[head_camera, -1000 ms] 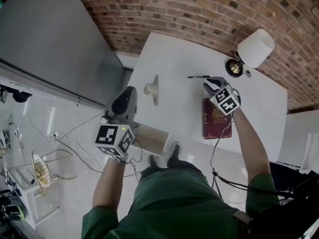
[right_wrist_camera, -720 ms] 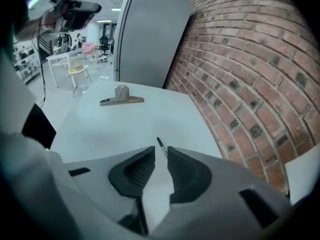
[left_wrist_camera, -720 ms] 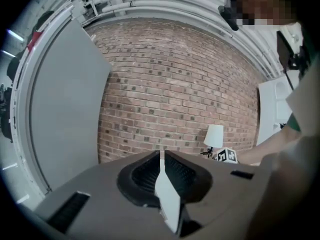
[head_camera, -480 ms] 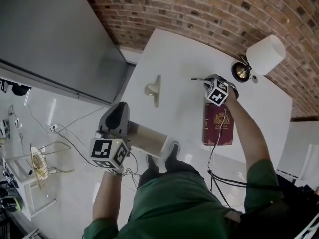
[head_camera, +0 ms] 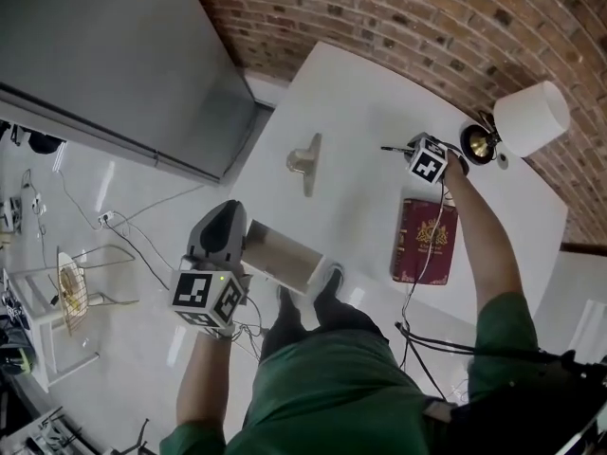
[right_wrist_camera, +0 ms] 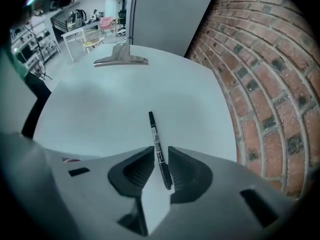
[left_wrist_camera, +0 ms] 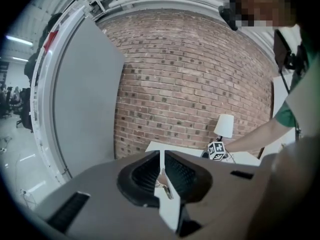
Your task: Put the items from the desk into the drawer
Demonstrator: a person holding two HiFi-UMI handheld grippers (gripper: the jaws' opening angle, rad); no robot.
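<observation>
- The white desk (head_camera: 360, 93) stands with its far edge against a brick wall (head_camera: 427, 17). Three loose items lie on top of it, so we judge the task barely begun.
- The drawer (head_camera: 282, 254) is pulled out from the desk's near edge, toward the left corner. We make out nothing inside it, so nothing looks stowed yet.
- The lamp (head_camera: 531, 117) stands at the far right corner. We take it for a fixture, not something to put away.
- The red book (head_camera: 425, 242) lies flat toward the near edge on the right half, untouched and well apart from the drawer.
- The left gripper (left_wrist_camera: 161, 171) hovers off the near left corner, just beside the open drawer. Its jaws are a narrow slit apart with nothing between them.
- The right gripper (right_wrist_camera: 160, 156) points steeply down at the far edge, near the lamp. Its jaws have just been opening and stand apart astride the pen. As far as we can see, the pads are not pressing on it.
- The metal clip (head_camera: 305, 162) lies out on the left half of the desk, nearer the left edge, with neither gripper on it.
- The pen (right_wrist_camera: 156, 139) lies flat near the far edge, one end between the right jaws. We judge it the first item to go, with the clip and the book left after it.
</observation>
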